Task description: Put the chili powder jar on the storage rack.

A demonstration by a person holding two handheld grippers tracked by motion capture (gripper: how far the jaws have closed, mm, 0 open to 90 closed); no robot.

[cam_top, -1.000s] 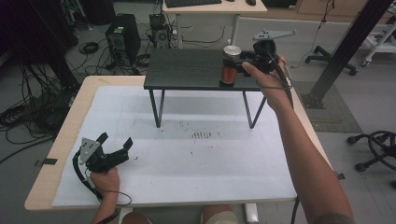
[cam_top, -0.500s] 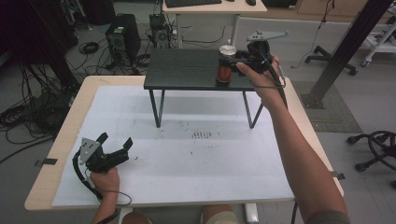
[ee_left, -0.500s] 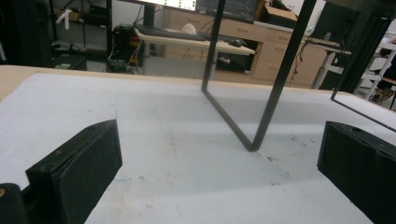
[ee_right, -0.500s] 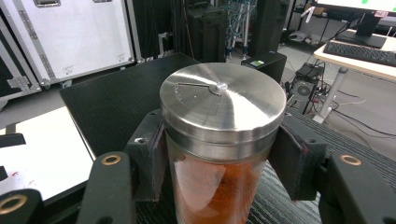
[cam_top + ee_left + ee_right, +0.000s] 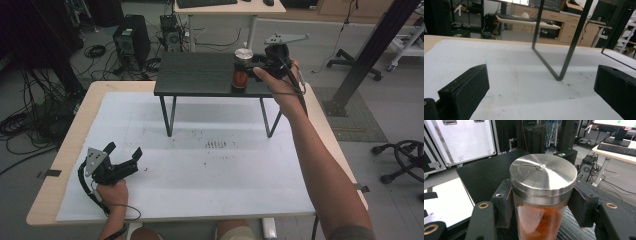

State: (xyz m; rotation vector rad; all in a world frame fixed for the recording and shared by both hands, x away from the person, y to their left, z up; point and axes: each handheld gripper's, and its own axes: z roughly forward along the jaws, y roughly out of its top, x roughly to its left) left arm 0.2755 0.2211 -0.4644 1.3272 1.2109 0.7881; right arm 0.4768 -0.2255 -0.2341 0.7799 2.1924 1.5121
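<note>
The right gripper [image 5: 248,66] clamps its two black jaws on either side of a glass jar [image 5: 541,215] of reddish-orange powder, just under the jar's brushed steel lid [image 5: 543,176]. The jar stands upright near the right end of a small black raised shelf [image 5: 200,75], which stands at the far side of the white-covered table [image 5: 190,170]. Well apart, near the table's front left corner, the left gripper [image 5: 122,156] rests with its jaws spread wide and nothing between them.
</note>
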